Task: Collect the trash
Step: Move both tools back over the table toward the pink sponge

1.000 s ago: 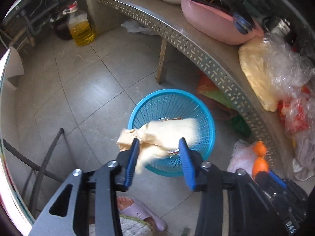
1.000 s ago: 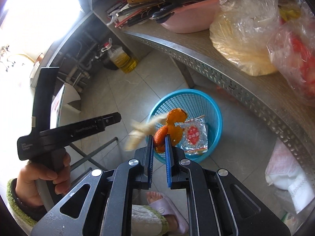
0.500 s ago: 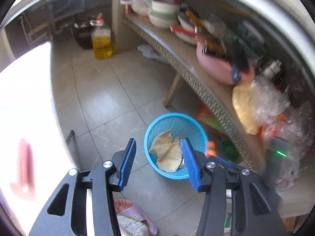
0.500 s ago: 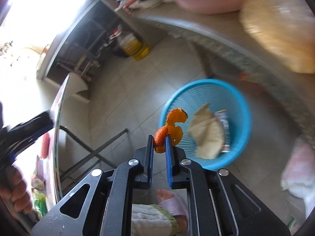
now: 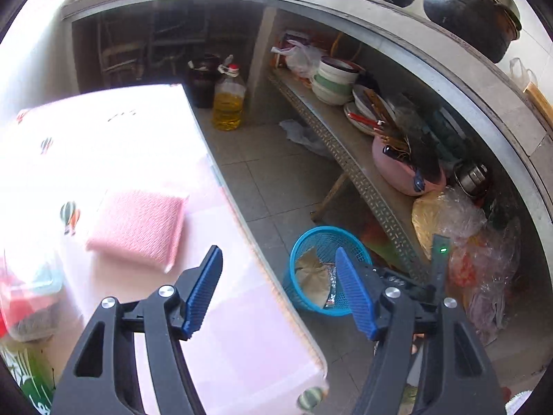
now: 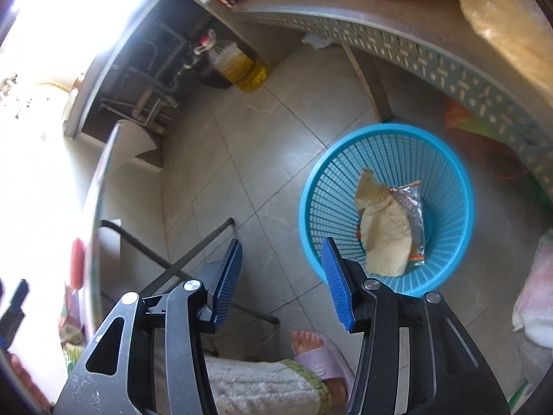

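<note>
Left wrist view over table edge, right wrist view floorward, sharing blue basket (image 5: 326, 269).

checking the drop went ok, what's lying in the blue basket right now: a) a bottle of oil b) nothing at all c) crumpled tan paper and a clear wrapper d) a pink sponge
c: the right wrist view shows crumpled tan paper lying over a clear wrapper inside the blue basket, while the right tongs are open and hold nothing.

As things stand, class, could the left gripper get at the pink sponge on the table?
Probably yes. The left gripper is open above the table, and the pink sponge lies just ahead with nothing between them.
</note>
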